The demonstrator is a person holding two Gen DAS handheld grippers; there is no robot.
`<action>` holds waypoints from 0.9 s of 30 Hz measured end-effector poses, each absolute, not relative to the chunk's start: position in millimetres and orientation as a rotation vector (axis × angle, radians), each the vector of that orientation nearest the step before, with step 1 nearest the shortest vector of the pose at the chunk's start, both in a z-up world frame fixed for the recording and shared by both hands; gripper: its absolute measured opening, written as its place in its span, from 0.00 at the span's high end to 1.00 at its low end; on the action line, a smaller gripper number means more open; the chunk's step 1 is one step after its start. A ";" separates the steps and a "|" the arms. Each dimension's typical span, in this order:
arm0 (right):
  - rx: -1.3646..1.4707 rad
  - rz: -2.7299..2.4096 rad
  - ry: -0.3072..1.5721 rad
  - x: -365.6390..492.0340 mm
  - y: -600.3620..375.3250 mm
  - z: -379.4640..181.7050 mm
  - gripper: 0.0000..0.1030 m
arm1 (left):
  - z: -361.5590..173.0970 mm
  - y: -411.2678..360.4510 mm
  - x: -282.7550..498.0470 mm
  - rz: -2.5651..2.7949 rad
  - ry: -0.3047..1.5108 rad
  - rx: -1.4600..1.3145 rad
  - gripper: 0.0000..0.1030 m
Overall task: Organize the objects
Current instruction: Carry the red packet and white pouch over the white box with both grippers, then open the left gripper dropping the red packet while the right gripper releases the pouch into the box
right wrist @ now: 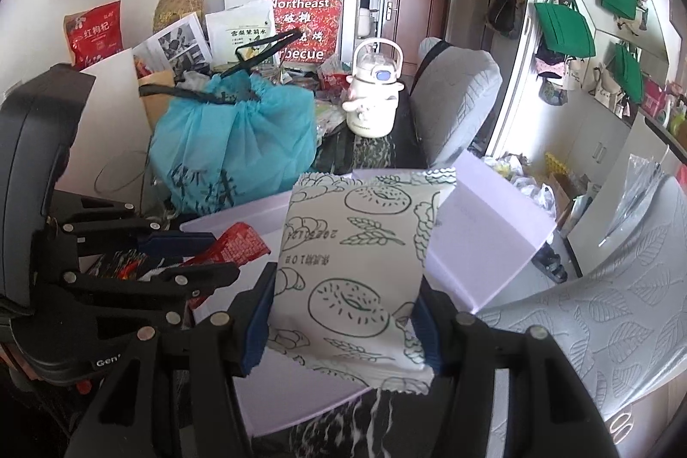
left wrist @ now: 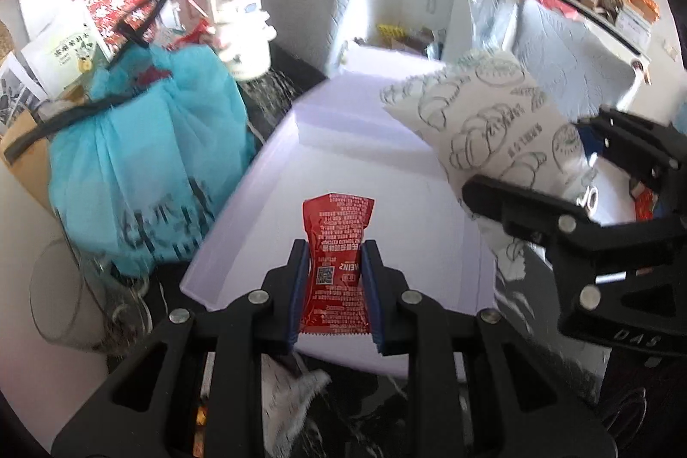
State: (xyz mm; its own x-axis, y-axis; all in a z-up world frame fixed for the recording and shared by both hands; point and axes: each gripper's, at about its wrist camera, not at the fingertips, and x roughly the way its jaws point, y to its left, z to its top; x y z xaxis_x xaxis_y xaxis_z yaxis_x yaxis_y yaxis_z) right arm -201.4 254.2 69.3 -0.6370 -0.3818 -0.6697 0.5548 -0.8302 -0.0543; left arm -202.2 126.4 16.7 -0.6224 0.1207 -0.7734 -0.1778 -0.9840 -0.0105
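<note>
Both packets were held over the pale box [left wrist: 240, 226], so the step in hand seemed to be carrying them in for dropping; the next move would call for lowering and letting go; the left gripper [left wrist: 335, 286] was clamped on a red ketchup sachet [left wrist: 337, 243], crinkled and upright, at six o'clock; the right gripper [right wrist: 343, 312] pinched a white bread packet [right wrist: 356, 265], puffy with green drawings, at two o'clock from the sachet.

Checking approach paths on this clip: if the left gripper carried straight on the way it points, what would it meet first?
The left gripper, shut on the ketchup packet, points along the lavender box. Likely the box's floor or far wall comes first; the bread packet sits off to the right. Depth is unclear.
</note>
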 end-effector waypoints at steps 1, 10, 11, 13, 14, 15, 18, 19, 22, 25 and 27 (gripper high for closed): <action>0.905 -2.428 0.347 -204.8 253.1 70.5 0.43 | 18.6 125.0 -206.3 2.705 0.108 -1.266 0.77; 0.876 -2.414 0.357 -246.6 244.3 76.8 0.43 | 26.9 113.1 -252.1 2.781 0.058 -1.284 0.77; 0.880 -2.419 0.354 -251.7 245.0 75.9 0.43 | 25.2 112.8 -256.4 2.784 0.051 -1.294 0.77; 0.891 -2.428 0.349 -261.6 246.5 71.9 0.43 | 20.3 112.6 -264.7 2.785 0.026 -1.310 0.77; 0.908 -2.423 0.342 -266.5 247.8 68.2 0.43 | 17.5 112.3 -268.0 2.786 0.011 -1.314 0.77; 0.922 -2.417 0.340 -270.1 248.6 65.1 0.43 | 14.7 112.1 -271.0 2.785 0.009 -1.320 0.77; 0.978 -2.396 0.353 -282.2 247.5 51.3 0.43 | 3.4 115.2 -276.4 2.764 0.037 -1.342 0.77; 0.995 -2.386 0.346 -286.6 246.6 46.5 0.43 | -1.1 116.7 -278.3 2.752 0.046 -1.359 0.77; 1.037 -2.358 0.330 -294.6 244.5 33.4 0.43 | -15.3 120.2 -284.0 2.715 0.062 -1.405 0.77; 1.072 -2.346 0.319 -302.2 243.4 20.8 0.43 | -28.4 121.6 -290.0 2.674 0.043 -1.458 0.77; 1.101 -2.333 0.308 -306.5 245.4 12.6 0.43 | -35.1 123.2 -292.3 2.676 0.059 -1.478 0.77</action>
State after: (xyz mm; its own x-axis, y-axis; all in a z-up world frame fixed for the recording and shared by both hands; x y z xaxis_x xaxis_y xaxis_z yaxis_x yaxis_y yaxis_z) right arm -306.5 245.4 12.6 -0.5228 -0.3705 -0.7677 0.5573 -0.8301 0.0211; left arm -292.3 123.2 -35.1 -0.5302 0.0548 -0.8461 -0.0920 -0.9957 -0.0068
